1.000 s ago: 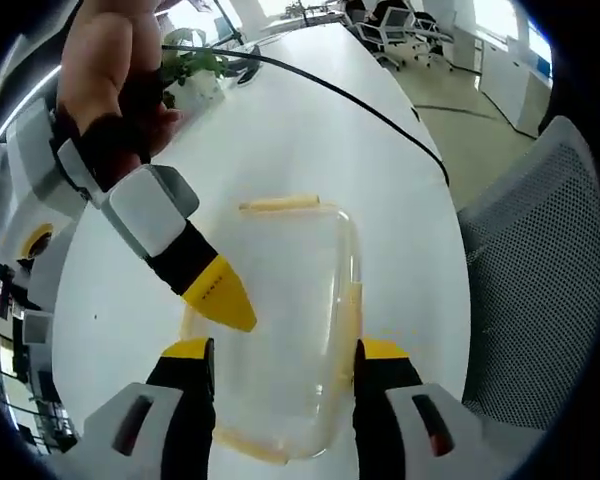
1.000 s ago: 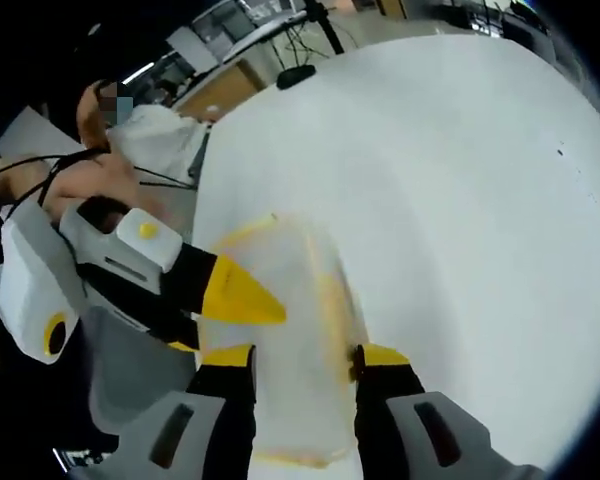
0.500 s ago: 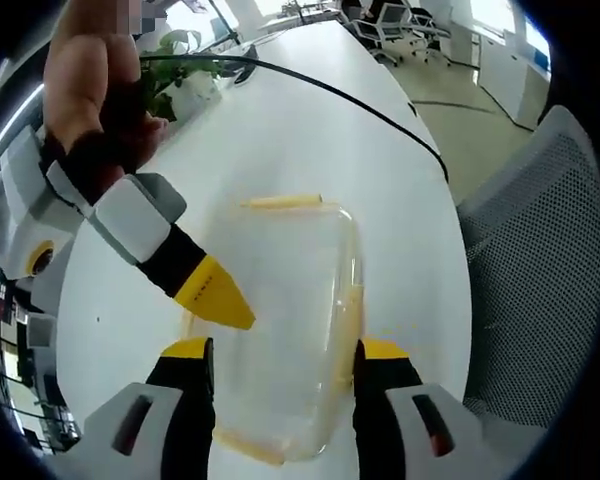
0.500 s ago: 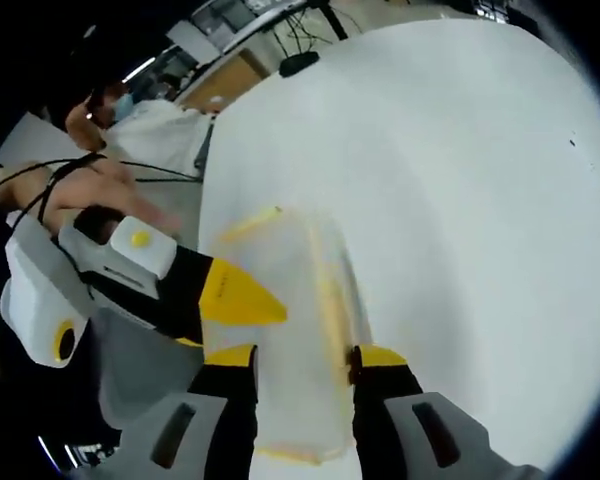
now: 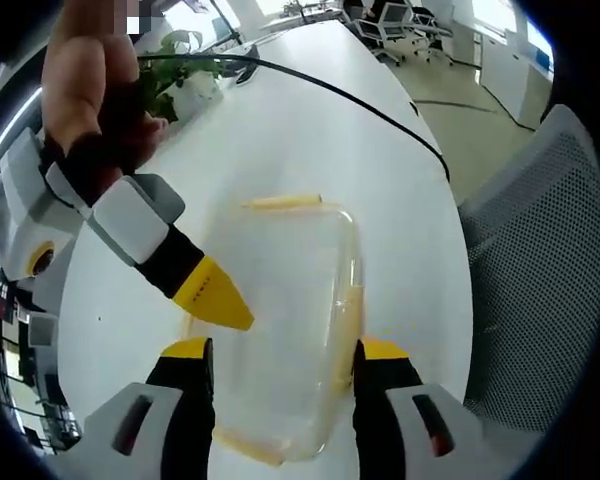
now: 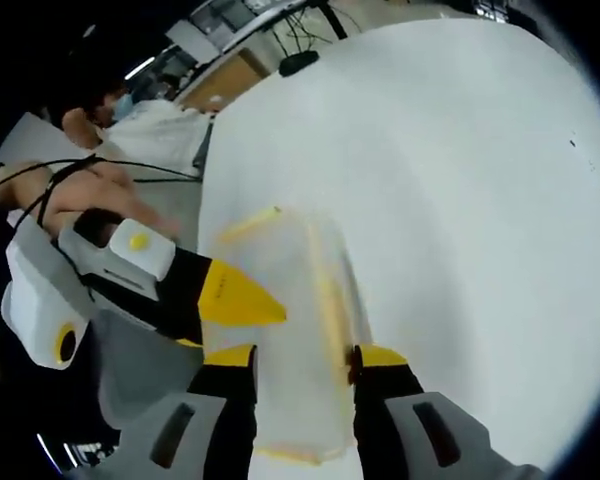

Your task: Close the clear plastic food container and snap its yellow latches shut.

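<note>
With almost nothing shifted over the last half second, the clear container (image 5: 280, 330) is kept at lower centre on the white table (image 5: 310, 130), straddled by the parted left gripper (image 5: 283, 352) and right gripper (image 6: 302, 357), suggesting latching is stalled.

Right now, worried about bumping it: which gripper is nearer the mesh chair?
Left. The left gripper straddles the container's end beside the mesh chair; the right gripper reaches in from the container's far side.

Clear lidded container (image 5: 280, 320) with yellow latches (image 5: 280, 203), flat on white table (image 5: 310, 140).
</note>
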Tool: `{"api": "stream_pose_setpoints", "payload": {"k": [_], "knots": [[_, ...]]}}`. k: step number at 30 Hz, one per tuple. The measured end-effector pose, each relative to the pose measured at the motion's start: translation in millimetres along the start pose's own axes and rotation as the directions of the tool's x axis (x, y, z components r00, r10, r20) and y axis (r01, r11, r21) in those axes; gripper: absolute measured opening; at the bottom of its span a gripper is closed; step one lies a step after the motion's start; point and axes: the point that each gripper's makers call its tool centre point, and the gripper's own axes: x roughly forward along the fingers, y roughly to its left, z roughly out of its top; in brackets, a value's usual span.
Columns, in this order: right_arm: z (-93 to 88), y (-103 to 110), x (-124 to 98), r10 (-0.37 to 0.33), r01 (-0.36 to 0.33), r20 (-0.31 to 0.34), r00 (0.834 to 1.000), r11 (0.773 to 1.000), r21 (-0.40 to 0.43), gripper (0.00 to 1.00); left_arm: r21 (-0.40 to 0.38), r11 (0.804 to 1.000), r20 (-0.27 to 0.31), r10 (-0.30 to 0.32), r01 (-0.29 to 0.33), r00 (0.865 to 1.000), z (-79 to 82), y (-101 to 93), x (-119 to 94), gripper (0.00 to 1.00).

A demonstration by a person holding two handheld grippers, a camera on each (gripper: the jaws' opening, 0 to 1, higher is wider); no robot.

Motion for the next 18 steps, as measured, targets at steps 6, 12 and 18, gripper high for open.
{"api": "stream_pose_setpoints", "payload": {"k": [6,12,18], "knots": [[-0.5,-0.3,0.7,-0.012,0.013,0.013,1.000,1.000,-0.003,0.37,0.001,1.000,-0.013,-0.003,0.003,1.000,0.3,-0.1,0.0,0.55],[1.0,-0.5,0.1,-0.042,0.042,0.020,0.999,0.999,-0.026,0.37,-0.015,1.000,-0.006,-0.020,0.020,1.000,0.7,0.7,-1.4,0.55],[-0.6,-1.3,-3.7,-0.106,0.105,-0.007,0.994,0.992,-0.069,0.37,-0.080,0.994,0.010,-0.079,0.079,0.997,4.7,3.4,-4.8,0.56]]}}
